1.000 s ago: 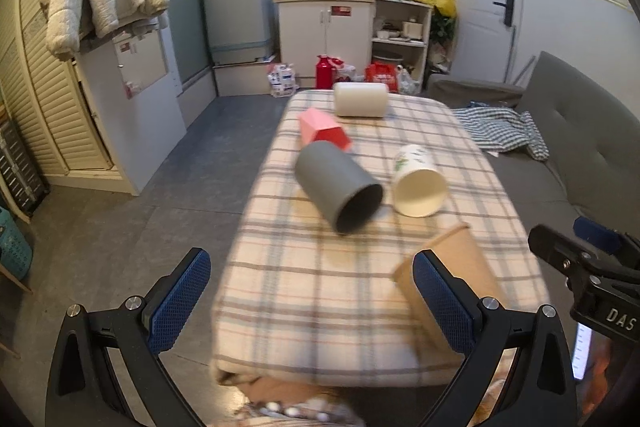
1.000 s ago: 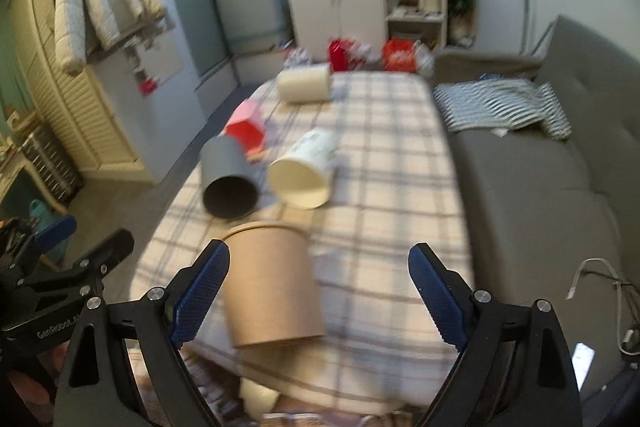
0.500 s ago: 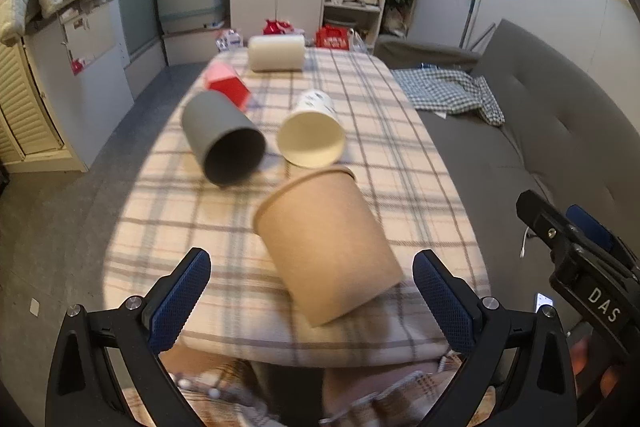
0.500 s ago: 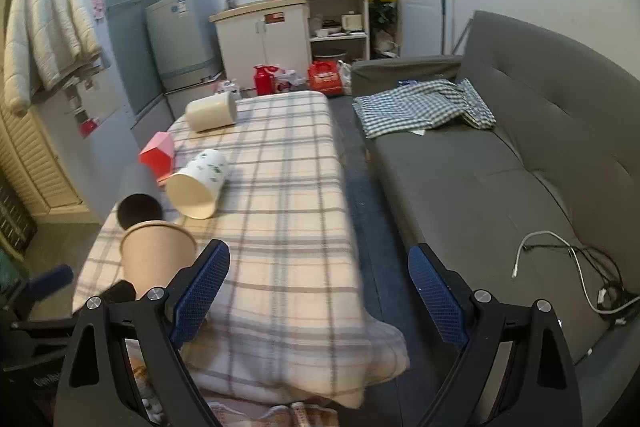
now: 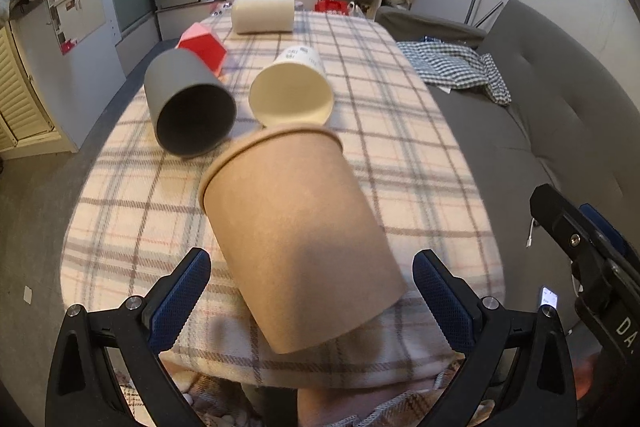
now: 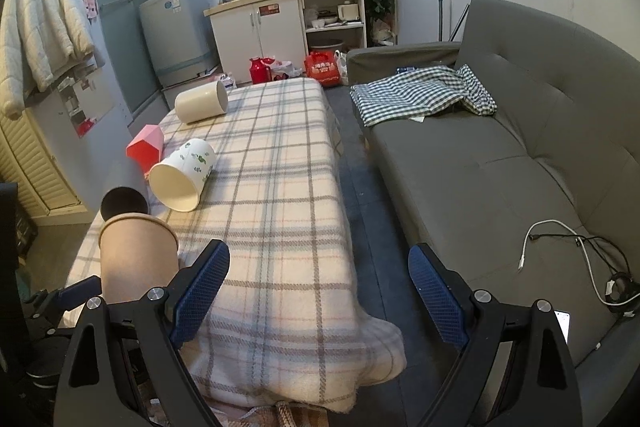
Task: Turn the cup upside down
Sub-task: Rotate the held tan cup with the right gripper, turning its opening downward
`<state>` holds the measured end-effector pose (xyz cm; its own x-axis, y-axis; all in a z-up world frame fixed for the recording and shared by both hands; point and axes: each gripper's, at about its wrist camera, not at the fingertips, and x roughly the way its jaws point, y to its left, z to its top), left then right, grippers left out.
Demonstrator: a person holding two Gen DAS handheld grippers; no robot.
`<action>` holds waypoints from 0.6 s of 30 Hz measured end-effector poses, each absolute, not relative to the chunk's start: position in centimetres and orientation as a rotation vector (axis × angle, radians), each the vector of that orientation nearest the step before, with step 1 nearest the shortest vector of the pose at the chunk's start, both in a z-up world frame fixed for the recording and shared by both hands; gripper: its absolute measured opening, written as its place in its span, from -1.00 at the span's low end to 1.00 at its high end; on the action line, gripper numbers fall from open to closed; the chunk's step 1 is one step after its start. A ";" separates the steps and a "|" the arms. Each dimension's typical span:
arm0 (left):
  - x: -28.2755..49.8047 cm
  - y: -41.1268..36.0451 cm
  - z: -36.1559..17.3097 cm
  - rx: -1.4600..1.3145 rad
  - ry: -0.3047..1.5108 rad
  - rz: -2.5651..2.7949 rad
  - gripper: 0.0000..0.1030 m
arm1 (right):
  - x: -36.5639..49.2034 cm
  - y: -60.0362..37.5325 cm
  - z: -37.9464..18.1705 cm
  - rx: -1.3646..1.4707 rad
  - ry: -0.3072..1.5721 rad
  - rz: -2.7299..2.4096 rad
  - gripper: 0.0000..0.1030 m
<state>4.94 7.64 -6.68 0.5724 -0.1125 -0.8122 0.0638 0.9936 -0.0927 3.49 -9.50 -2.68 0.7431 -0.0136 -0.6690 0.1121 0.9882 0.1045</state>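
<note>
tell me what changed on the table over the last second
The left tongs swung right and closed in until the brown paper cup lay between their open blue pads, not gripped. The right tongs swung right, off the cup toward the sofa, open and empty. The grey cup, white cup, red box and cream cup stayed put.

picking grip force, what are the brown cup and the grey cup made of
Brown cup: seemingly kraft paper, matte, with a rolled rim, so likely crushable. Grey cup: smooth, uniform matte wall, perhaps plastic or coated paper; the look leaves it open.
</note>
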 end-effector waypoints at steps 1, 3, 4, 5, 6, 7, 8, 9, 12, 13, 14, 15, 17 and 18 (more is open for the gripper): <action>5.0 7.8 -6.8 -0.058 0.960 -0.104 0.99 | 3.7 -9.3 -3.0 0.140 0.735 -0.066 0.78; 4.9 8.1 -7.0 -0.075 0.954 -0.110 0.99 | 3.9 -8.9 -3.3 0.134 0.746 -0.057 0.78; 4.9 8.3 -7.1 -0.083 0.951 -0.115 0.99 | 4.0 -8.7 -3.4 0.132 0.748 -0.053 0.78; 4.8 8.4 -7.1 -0.089 0.949 -0.120 0.98 | 4.0 -8.6 -3.4 0.131 0.749 -0.051 0.78; 4.8 8.4 -7.1 -0.089 0.947 -0.123 0.98 | 4.0 -8.4 -3.6 0.131 0.750 -0.049 0.78; 4.7 8.5 -7.1 -0.088 0.945 -0.127 0.98 | 4.0 -8.2 -3.7 0.129 0.752 -0.046 0.78; 4.6 8.6 -7.1 -0.088 0.945 -0.135 0.97 | 4.0 -8.0 -3.7 0.126 0.753 -0.045 0.78; 4.6 8.6 -7.1 -0.091 0.948 -0.144 0.91 | 4.0 -7.9 -3.7 0.123 0.752 -0.047 0.78; 4.4 8.8 -7.1 -0.108 0.959 -0.180 0.74 | 3.8 -7.7 -3.5 0.120 0.745 -0.051 0.78; 4.3 8.7 -7.1 -0.107 0.961 -0.189 0.73 | 3.7 -7.7 -3.4 0.118 0.743 -0.054 0.78; 4.2 8.7 -7.0 -0.098 0.961 -0.193 0.73 | 3.6 -7.6 -3.3 0.116 0.740 -0.055 0.78; 4.0 8.7 -6.9 -0.092 0.961 -0.198 0.73 | 3.5 -7.5 -3.2 0.115 0.737 -0.056 0.78; 3.7 8.8 -6.8 -0.086 0.962 -0.206 0.73 | 3.3 -7.3 -3.0 0.110 0.732 -0.059 0.77; 3.6 8.9 -6.6 -0.081 0.961 -0.207 0.73 | 3.3 -7.2 -2.9 0.106 0.729 -0.059 0.78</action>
<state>3.63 8.89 -6.64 0.5546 -0.2112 -0.8049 0.1395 0.9772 -0.1602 3.25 -7.15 -2.90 0.7442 -0.0164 -0.6677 0.0905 0.9930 0.0764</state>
